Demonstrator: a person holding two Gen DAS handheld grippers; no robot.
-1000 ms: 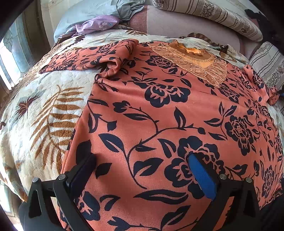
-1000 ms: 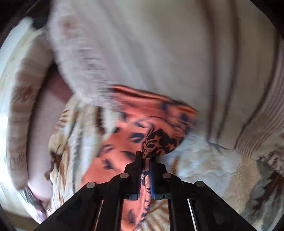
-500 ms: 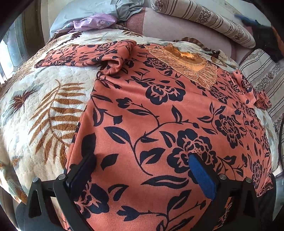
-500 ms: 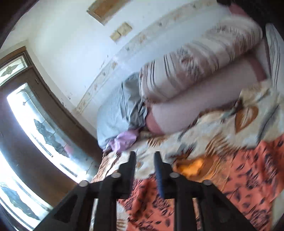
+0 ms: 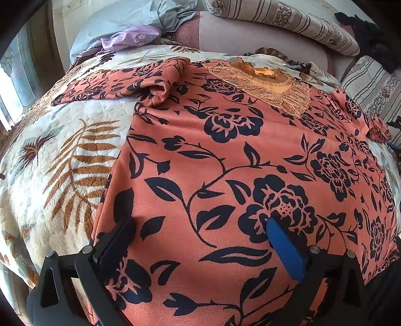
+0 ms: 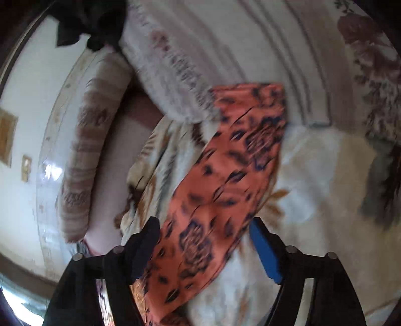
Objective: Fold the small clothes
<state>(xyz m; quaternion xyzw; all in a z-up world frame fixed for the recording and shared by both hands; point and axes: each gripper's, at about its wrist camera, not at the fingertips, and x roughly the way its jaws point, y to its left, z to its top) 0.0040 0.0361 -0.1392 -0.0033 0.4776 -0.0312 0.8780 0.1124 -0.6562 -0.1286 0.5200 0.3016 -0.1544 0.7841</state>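
An orange garment with a dark floral print [image 5: 225,155] lies spread flat on the bed, neckline with a lace yoke [image 5: 265,77] at the far end. Its left sleeve [image 5: 120,85] lies out to the left, bunched near the shoulder. My left gripper [image 5: 200,240] is open and empty, hovering over the hem end. In the blurred right wrist view the right sleeve [image 6: 230,180] lies stretched on the blanket, and my right gripper [image 6: 203,240] is open above its near end, jaws either side, not gripping.
A cream blanket with brown leaf print [image 5: 62,160] covers the bed. Striped pillows [image 5: 288,22] and a pink bolster [image 5: 250,37] line the far side. Grey and lilac clothes [image 5: 130,37] lie at the far left. A window [image 5: 15,82] is on the left.
My right gripper was shut on the right sleeve a second ago, then swung away, and is now wide open over the laid-out sleeve. My left gripper has stayed open and drawn back slightly.
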